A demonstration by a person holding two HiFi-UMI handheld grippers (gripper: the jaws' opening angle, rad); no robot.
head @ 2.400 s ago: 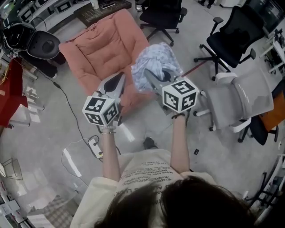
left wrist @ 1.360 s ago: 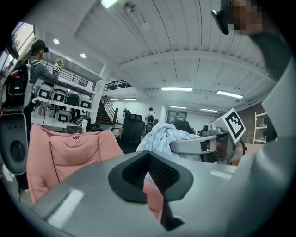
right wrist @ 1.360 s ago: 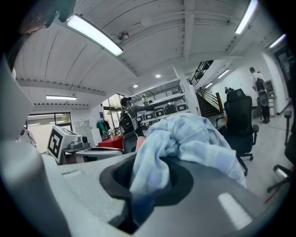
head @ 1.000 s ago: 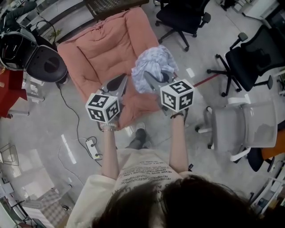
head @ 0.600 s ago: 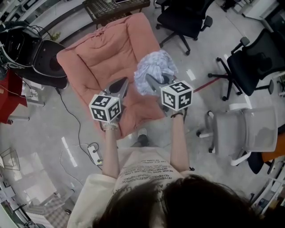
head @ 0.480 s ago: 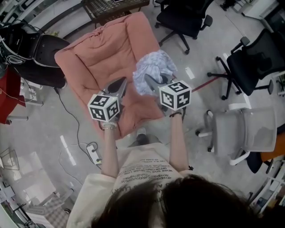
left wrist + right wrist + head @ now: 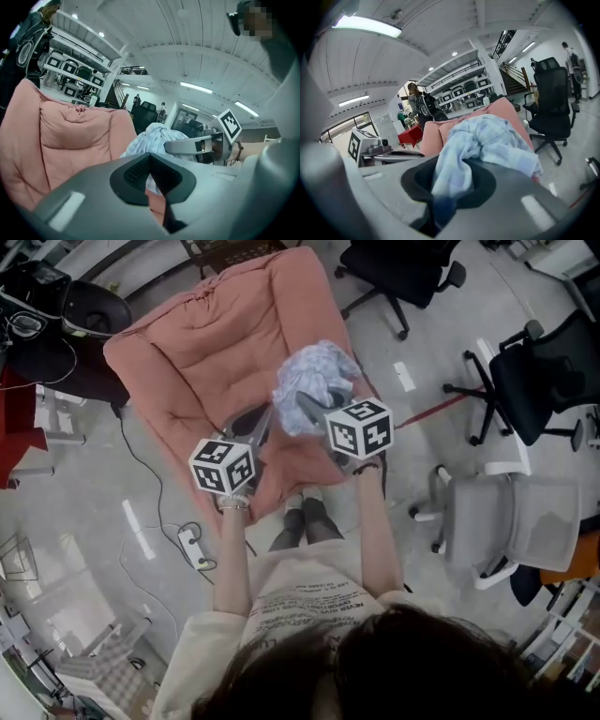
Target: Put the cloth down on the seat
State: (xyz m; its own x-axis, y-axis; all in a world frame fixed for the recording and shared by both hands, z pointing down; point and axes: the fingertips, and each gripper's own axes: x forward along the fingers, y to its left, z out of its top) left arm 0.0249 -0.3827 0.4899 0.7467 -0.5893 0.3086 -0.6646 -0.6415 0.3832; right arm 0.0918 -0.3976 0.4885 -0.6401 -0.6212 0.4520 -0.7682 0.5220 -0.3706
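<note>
Cloth carried over the pink seat, not yet set down.
The pink seat (image 7: 216, 343) lies bare to receive it; the pale blue cloth (image 7: 314, 381) hangs bunched above the seat's near right edge, placed for lowering; the right gripper (image 7: 305, 401) has its fingers (image 7: 511, 197) pinched on a fold; the left gripper (image 7: 261, 418), alongside, has its fingers (image 7: 93, 187) together, empty.

A crumpled pale blue-and-white cloth (image 7: 314, 381) hangs bunched, pinched between the jaws of the right tool (image 7: 304, 399), over the right side of the pink padded seat (image 7: 211, 343).
</note>
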